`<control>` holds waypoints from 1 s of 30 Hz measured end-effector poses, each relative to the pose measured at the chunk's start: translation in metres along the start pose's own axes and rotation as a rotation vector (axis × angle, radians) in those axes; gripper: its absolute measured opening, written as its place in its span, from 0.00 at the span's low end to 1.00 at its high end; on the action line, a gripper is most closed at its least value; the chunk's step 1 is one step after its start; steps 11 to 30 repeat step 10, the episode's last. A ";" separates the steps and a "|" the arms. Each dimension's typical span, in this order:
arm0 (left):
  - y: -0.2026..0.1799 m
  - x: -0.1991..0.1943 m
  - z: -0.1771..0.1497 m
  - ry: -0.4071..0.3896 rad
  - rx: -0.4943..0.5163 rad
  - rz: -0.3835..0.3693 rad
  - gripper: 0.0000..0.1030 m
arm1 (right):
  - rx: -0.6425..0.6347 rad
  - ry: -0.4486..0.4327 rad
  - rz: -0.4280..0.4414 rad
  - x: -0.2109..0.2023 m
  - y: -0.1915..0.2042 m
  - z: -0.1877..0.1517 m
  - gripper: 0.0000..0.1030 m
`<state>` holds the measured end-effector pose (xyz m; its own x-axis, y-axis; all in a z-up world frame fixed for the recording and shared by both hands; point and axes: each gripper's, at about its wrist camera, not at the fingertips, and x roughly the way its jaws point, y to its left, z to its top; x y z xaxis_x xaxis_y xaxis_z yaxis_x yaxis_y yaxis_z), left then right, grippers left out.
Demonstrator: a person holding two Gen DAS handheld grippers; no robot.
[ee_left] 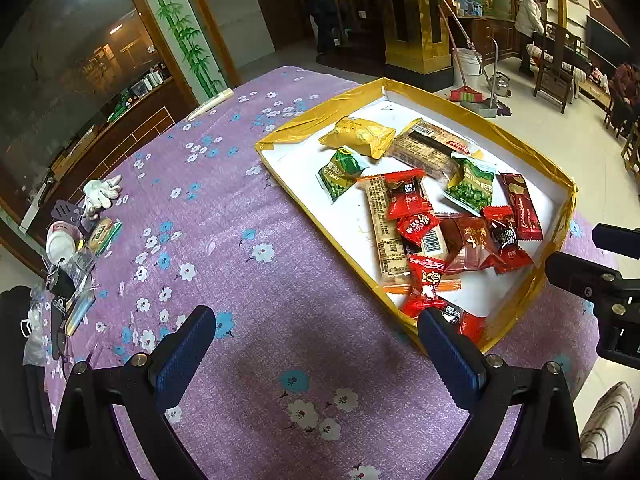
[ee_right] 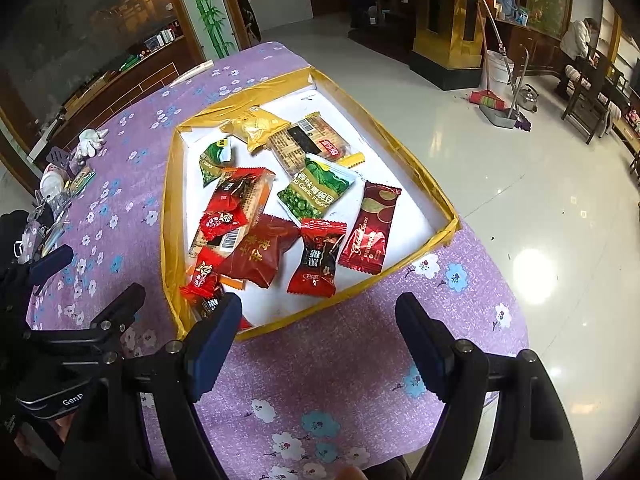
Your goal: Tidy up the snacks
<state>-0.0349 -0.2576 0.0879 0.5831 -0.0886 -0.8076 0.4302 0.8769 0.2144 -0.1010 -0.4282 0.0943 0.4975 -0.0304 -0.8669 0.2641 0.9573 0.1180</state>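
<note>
A shallow box tray with a yellow taped rim point(ee_left: 480, 117) point(ee_right: 400, 141) lies on the purple flowered tablecloth point(ee_left: 240, 248). Inside it lie several snack packets: a yellow one point(ee_left: 360, 136) point(ee_right: 256, 124), two green pea packets point(ee_left: 472, 188) point(ee_right: 316, 192), a brown bar point(ee_left: 428, 148), a long dark red packet point(ee_right: 370, 228) and several red candies point(ee_left: 408, 196). My left gripper point(ee_left: 316, 344) hangs open over bare cloth at the tray's near left corner. Open too, my right gripper point(ee_right: 320, 332) hovers just in front of the tray's near edge, with nothing between its fingers.
A white glove point(ee_left: 100, 192) and small clutter point(ee_left: 72, 264) crowd the table's left edge. A white tube point(ee_left: 212, 102) lies at the far edge. Right of the table is shiny floor with a broom and dustpan point(ee_right: 496, 104), chairs and people far off.
</note>
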 end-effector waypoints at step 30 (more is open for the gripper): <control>0.016 -0.002 -0.004 0.002 -0.053 -0.044 0.99 | -0.007 0.000 -0.009 0.003 0.007 0.005 0.76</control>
